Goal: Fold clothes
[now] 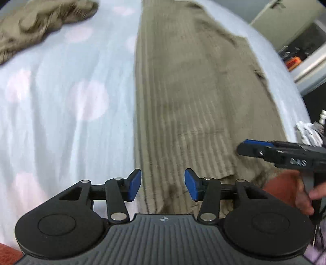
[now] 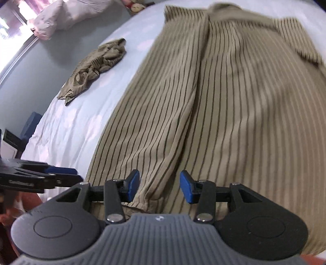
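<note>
Along the near edge of the bed (image 1: 51,114), a striped shirt (image 2: 234,106) lies flat, its long axis running away toward the far edge. Both grippers hover over its near hem: left gripper (image 1: 162,186) at the left fold, right gripper (image 2: 160,186) above a cuffed sleeve (image 2: 142,201). Both jaws spread, pinching nothing. A crumpled garment (image 2: 95,67) lies well apart.

Home bedroom. Bed (image 2: 67,126) with pale blue sheet, faint pink dots, fills both views. Pink pillow (image 2: 61,16) at head end, beside bright window (image 2: 8,22). Striped olive garment (image 2: 234,97) spread flat on sheet; second one crumpled (image 2: 95,67) near it. Open white cupboard (image 1: 301,46) with clutter beside bed.
</note>
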`<state>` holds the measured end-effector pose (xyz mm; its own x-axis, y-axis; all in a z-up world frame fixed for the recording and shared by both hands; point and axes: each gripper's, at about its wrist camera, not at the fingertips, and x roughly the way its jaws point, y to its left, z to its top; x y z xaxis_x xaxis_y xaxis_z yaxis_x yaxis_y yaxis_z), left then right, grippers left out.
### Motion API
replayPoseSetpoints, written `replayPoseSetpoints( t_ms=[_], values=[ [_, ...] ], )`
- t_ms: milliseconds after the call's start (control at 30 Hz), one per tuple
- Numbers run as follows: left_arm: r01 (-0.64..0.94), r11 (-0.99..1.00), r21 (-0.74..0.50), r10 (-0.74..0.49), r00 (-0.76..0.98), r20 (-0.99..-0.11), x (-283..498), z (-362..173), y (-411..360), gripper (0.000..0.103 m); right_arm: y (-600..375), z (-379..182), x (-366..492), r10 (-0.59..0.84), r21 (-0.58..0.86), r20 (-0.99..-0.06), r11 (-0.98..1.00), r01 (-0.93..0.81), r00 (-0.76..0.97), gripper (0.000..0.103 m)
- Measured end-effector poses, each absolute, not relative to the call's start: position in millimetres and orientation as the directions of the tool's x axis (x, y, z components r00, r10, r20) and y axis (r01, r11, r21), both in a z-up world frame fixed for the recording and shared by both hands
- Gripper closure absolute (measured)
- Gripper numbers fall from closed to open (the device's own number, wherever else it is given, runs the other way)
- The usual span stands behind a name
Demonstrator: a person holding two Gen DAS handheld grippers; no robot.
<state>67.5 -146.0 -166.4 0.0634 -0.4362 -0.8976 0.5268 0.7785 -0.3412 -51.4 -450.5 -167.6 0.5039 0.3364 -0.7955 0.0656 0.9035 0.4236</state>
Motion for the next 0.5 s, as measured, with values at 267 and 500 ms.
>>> replayPoseSetpoints(
  t_ms=[267, 500],
  values=[
    [0.508, 0.807, -0.300, -0.349, 0.001, -0.937, 69, -190, -152, 0.096, -432, -181, -51, 0.416, 0.455, -0.809, 0.890, -0.007, 0.416, 0.088],
    [0.537, 0.820, -0.198, -0.231, -0.006, -0.973, 61, -199, -161, 0.103, -424, -191, -50, 0.407, 0.431, -0.843, 0.903, -0.012, 0.352, 0.101]
  ],
)
